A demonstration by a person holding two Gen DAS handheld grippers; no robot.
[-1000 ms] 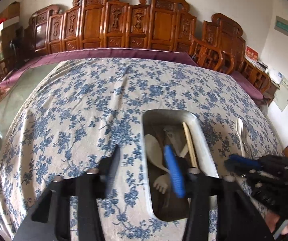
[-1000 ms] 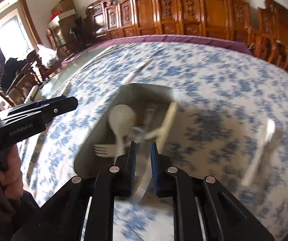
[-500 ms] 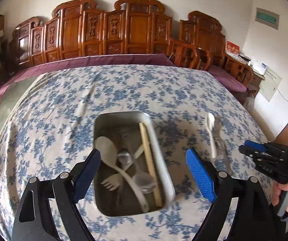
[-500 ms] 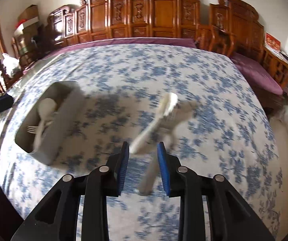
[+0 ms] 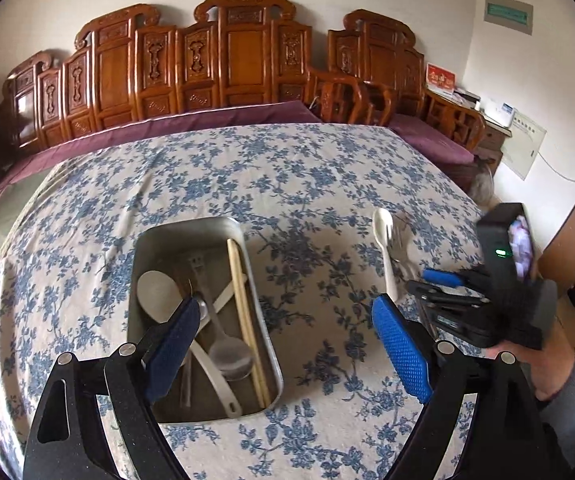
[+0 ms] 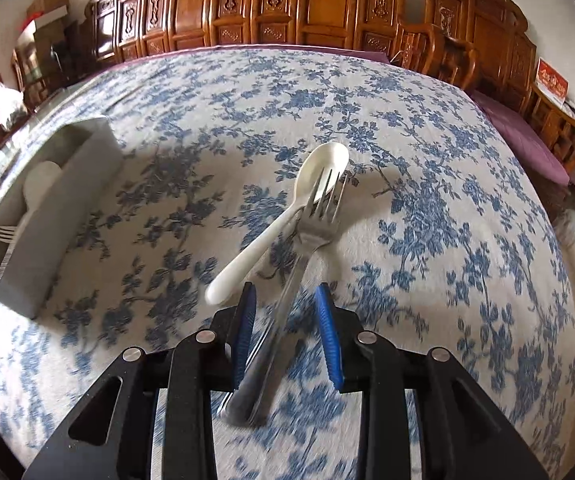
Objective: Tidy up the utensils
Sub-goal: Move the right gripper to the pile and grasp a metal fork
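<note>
1. Right tongs (image 6: pixel 283 334) released, jaws apart, straddling the fork (image 6: pixel 311 220) handle on the surface (image 6: pixel 427 160); not clenched on it.
2. Left tongs (image 5: pixel 285 344) released wide, hovering over the tray (image 5: pixel 247 264) end, holding nothing.
3. Fork tines lie on the bowl of the white spoon (image 6: pixel 283 216); both sit loose on the cloth, well apart from the tray.
4. Risk: closing on the fork handle may drag or flip the spoon, since the two cross and touch.
5. Risk: the handle looks thin and flat on cloth; tongs could slip off it or pinch fabric instead.
6. Risk: tray is crowded, so a dropped fork may land across the rim.
7. Left view only: tray contents, namely ladle (image 5: pixel 159 292), metal spoon (image 5: pixel 229 354), chopsticks (image 5: pixel 243 308).
8. Right view only: fork-over-spoon overlap and the handle between the jaws. It shows just the tray's side wall.
</note>
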